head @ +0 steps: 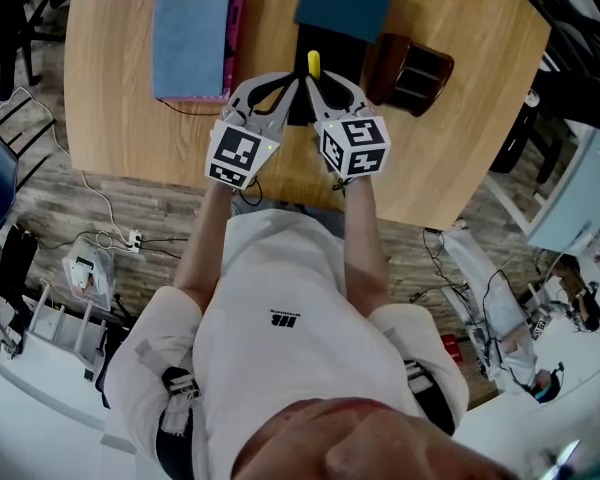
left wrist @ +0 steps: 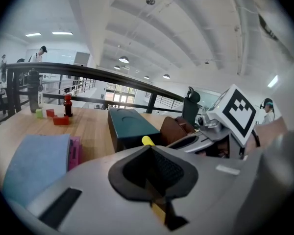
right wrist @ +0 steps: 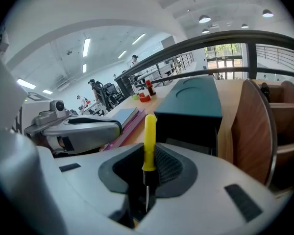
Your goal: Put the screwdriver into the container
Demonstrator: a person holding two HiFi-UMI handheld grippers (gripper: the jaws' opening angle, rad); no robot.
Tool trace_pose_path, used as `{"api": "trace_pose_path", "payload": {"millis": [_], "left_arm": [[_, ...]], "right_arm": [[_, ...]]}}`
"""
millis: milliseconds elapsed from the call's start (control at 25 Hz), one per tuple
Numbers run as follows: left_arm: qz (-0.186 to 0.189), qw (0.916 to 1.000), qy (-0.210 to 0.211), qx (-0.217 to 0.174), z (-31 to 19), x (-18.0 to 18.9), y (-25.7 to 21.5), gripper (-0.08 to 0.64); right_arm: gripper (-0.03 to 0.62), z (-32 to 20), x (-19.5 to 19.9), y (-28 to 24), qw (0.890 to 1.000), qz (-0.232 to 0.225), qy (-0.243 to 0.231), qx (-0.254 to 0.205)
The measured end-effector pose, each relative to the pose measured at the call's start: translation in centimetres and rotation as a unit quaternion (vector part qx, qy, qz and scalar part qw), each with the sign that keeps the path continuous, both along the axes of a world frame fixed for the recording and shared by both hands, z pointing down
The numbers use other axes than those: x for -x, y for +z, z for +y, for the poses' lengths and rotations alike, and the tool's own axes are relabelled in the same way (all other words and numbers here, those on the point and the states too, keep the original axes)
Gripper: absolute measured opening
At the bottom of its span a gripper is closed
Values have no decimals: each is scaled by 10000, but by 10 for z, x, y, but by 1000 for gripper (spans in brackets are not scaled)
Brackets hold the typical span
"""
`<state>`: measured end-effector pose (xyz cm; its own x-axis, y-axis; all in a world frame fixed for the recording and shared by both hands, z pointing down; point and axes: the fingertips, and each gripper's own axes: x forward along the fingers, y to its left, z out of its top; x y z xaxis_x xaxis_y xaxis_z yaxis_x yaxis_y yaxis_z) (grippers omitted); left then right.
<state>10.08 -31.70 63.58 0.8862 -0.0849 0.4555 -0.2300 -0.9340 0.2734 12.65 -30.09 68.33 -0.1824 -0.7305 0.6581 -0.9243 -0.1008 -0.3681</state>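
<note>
A screwdriver [right wrist: 150, 141] with a yellow handle and black collar stands upright between the pads of my right gripper [right wrist: 147, 175], which is shut on it. Seen from the head view, its yellow handle tip [head: 313, 63] pokes out past the right gripper [head: 316, 86] above the table's near edge. My left gripper [head: 283, 86] sits close beside it on the left, jaws together with nothing held. From the left gripper view the handle tip [left wrist: 147, 141] shows just beyond my left gripper's pads [left wrist: 151, 173]. A brown wooden container [head: 412, 72] stands just right of the screwdriver.
A dark teal box [head: 346, 0] lies right behind the grippers. A blue book on a pink one [head: 194, 44] rests at the left of the round wooden table [head: 120, 118]. A small bottle and red blocks [left wrist: 63, 114] stand at the far edge.
</note>
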Motion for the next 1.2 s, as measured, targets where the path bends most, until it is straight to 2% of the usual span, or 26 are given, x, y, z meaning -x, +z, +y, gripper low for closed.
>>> {"api": "trace_pose_path", "payload": {"millis": [840,1200], "left_arm": [[-36,9999,-95,99,-8,13,11,9],[-42,9999,-116,111,-9,20,12,9]], "right_arm": [[60,-3,6,49,9950,50,-8,994],[60,-3,7,60,9927,94,16,1205]]}}
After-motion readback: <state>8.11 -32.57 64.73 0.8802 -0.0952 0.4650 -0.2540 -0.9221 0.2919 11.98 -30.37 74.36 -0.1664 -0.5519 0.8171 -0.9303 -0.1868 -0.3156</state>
